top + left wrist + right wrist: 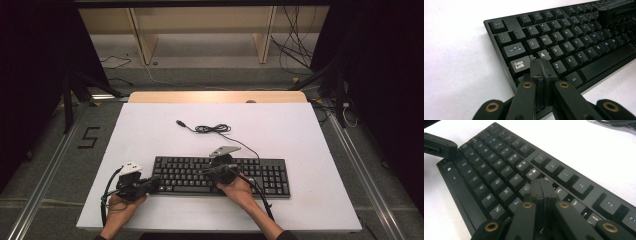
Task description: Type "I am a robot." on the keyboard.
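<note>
White table: both closed grippers, left gripper and right gripper, are poised over the keyboard; neighbouring keys could be struck (blunt tips, tight spacing).

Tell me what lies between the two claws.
Keyboard keys only: in the high view the left claw sits at the keyboard's left end and the right claw over its middle. The left gripper view shows letter rows from A onward between them.
</note>
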A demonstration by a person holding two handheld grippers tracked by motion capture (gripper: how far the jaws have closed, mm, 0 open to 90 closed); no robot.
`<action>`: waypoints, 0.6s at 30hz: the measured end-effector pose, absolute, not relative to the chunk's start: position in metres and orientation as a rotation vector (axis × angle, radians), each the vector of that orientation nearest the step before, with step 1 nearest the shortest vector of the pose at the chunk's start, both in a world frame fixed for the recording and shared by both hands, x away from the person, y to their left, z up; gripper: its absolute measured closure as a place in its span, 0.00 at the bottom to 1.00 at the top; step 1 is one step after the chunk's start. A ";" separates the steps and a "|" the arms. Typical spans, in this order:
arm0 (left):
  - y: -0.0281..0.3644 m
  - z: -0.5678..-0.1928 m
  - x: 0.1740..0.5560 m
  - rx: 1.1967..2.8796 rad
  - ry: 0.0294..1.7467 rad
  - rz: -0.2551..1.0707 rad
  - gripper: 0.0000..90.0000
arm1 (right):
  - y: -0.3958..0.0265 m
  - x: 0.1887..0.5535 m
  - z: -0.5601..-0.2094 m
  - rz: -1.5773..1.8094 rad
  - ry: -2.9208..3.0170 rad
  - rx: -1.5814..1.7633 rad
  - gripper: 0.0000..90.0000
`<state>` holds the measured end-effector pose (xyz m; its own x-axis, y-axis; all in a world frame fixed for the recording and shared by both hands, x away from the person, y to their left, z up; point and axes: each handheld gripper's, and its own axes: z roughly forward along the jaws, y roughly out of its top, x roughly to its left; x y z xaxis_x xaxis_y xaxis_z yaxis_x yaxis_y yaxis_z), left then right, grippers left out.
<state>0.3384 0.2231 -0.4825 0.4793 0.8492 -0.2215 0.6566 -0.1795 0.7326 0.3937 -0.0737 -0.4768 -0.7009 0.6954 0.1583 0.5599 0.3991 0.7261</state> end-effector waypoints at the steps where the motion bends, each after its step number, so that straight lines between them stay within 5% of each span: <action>1: 0.223 -0.483 0.338 1.915 1.252 0.299 0.99 | -0.074 0.394 -0.477 1.186 2.481 1.125 1.00; 18: 0.221 -0.485 0.339 1.930 1.250 0.289 0.99 | -0.072 0.393 -0.480 1.163 2.480 1.126 1.00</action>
